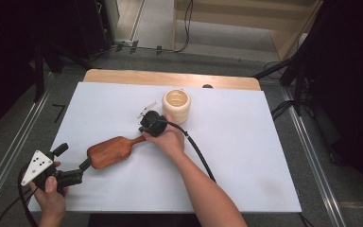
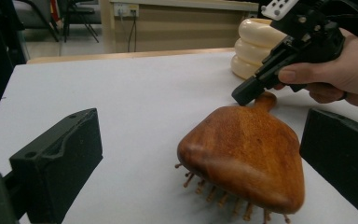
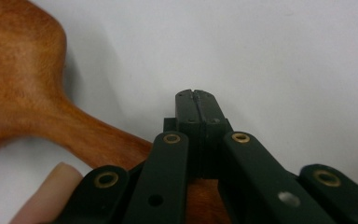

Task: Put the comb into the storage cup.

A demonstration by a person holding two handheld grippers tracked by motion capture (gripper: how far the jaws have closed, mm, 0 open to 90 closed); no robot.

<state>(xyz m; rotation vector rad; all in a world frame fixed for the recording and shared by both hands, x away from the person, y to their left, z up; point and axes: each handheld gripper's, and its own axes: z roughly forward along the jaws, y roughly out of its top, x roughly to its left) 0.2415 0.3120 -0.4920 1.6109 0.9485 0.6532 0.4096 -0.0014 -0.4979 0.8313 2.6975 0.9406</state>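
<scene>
Two hand-held grippers are on the table, one in each of the person's hands. Nearest the person, the left hand-held gripper [image 1: 78, 169] sits at the near left corner of the white sheet covering the table [image 1: 246, 156], its grey three-cornered plate [image 1: 37, 165] facing up. In the left gripper view its jaws stand wide apart and hold nothing; the rounded end of the brush head lies between them, clear of both.

That brush, a reddish-brown wooden paddle hairbrush [image 1: 108, 152], lies bristle side down left of centre on the sheet, head toward the left hand-held gripper, handle pointing away to the right. Wooden pins show under the head edge in the left gripper view [image 2: 242, 158].

Farther in, the right hand [image 1: 170, 139] holds the right hand-held gripper [image 1: 144, 130] over the handle end of the hairbrush. In the right gripper view its jaws are pressed together, tips meeting with no gap, and nothing is between them; the handle [image 3: 98, 140] passes underneath the linkage. Contact between the jaws and the handle cannot be judged.

Beyond the right hand-held gripper, near the far edge of the sheet, stands a cream-coloured ribbed cylindrical cup [image 1: 176, 105], upright and open at the top. A black cable [image 1: 198, 153] trails back along the right forearm.
</scene>
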